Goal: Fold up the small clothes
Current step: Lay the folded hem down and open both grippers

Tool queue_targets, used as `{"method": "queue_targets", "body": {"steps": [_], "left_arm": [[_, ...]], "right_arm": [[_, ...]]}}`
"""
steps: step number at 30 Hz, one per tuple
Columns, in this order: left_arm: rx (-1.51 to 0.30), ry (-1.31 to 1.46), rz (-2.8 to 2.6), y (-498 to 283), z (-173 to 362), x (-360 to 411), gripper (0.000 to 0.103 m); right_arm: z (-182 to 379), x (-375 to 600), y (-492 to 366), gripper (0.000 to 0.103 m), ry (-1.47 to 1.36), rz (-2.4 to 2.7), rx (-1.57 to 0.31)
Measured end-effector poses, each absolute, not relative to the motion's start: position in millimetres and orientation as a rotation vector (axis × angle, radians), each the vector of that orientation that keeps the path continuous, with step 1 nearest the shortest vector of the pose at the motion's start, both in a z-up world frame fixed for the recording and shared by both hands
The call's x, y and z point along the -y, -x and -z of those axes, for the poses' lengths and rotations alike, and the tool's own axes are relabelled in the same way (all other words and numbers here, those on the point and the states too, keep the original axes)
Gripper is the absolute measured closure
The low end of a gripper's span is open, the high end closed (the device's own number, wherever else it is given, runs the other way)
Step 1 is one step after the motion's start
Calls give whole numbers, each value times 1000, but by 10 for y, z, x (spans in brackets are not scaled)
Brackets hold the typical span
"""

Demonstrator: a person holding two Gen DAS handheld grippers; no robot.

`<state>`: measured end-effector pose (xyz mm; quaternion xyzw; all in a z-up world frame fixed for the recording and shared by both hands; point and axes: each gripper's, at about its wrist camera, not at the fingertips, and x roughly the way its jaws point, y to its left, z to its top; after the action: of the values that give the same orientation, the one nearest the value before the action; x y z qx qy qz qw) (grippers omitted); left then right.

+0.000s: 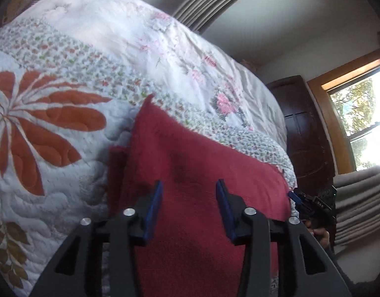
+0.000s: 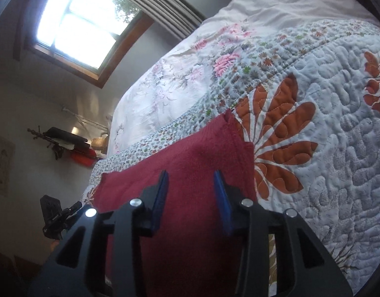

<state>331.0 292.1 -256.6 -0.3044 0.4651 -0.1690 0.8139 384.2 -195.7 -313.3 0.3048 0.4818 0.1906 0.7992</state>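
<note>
A dark red fleecy cloth [image 1: 190, 163] lies flat on the quilted bed cover [image 1: 53, 148], reaching toward the bed's near edge. My left gripper [image 1: 189, 185] hovers over its near part, open, with nothing between the blue pads. In the right wrist view the same red cloth [image 2: 190, 153] fills the centre, one corner pointing away. My right gripper [image 2: 191, 175] is open above it and holds nothing. The right gripper [image 1: 311, 203] also shows at the cloth's right edge in the left wrist view, and the left gripper [image 2: 58, 215] at the lower left of the right wrist view.
The white quilt [image 2: 326, 148] has orange leaf patterns, with a pink floral sheet [image 1: 177, 57] further up the bed. A dark wooden cabinet [image 1: 306, 133] and a bright window [image 1: 363, 113] stand beyond the bed. A wall shelf [image 2: 66, 138] holds dark items.
</note>
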Motion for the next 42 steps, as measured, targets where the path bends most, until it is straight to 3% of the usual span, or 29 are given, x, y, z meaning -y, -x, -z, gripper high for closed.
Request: {"method": "queue_targets", "body": {"steps": [2,5,7,8,9,11,13,14,15,17,20,23,24,26,29,31,33,34,38,42], "left_arm": [[-946,681,443,-3105,2475,-2765,46],[-1024,668,433,-2934,2823,-2579,46],[-1076,681,377,-2878,3178,-2616,57],[-1059,675,370,-2838,3245,-2654,67],[-1052,666,361,-2822,3265,-2687,74],[-1063,667,336,-2802,3179,-2718,74],[-1047,658,342,-2721,2960,-2694,63],[-1019,636,371,-2642,2817,-2641,59],[-999,607,400,-2554,2706,-2566,57],[-989,590,455,-2390,2637,-2383,57],[-1084,542,463,-2254,2951,-2091,56],[-1088,521,434,-2164,3225,-2079,63],[-1082,508,429,-2134,3219,-2092,68],[-1091,471,420,-2063,3142,-2115,69],[-1128,479,389,-1955,2980,-2349,62],[-1125,564,348,-1847,2867,-2666,43],[-1117,615,289,-1819,2782,-3002,13],[-1118,639,268,-1863,2749,-3180,11],[-1195,792,281,-2271,2833,-3631,4],[-1338,991,349,-2746,3178,-3805,4]], "right_arm": [[3110,1855,-3638,64,-670,-481,-1037],[3340,1664,-3433,65,-631,-522,-1099],[3561,1700,-3356,77,-641,-501,-1105],[3630,1745,-3335,98,-632,-486,-1096],[3678,1803,-3334,103,-646,-480,-1099],[3628,1893,-3291,103,-680,-474,-1114],[3383,1886,-3158,81,-614,-491,-1084],[3271,1878,-3070,61,-582,-507,-1057],[3201,1862,-2971,55,-565,-533,-1040],[3262,1821,-2787,55,-575,-591,-1066],[3659,1740,-2595,59,-528,-585,-1174],[3924,1932,-2531,84,-619,-537,-1194],[3921,2017,-2511,88,-652,-516,-1193],[3845,2139,-2451,88,-634,-467,-1177],[3591,2241,-2286,74,-535,-355,-1156],[3260,2050,-2160,71,-412,-361,-1112],[2911,1613,-2007,36,-216,-378,-1057],[2793,1314,-1910,29,-114,-388,-1028],[2452,92,-1565,26,307,-498,-936],[2457,-865,-1283,26,634,-575,-841]]}}
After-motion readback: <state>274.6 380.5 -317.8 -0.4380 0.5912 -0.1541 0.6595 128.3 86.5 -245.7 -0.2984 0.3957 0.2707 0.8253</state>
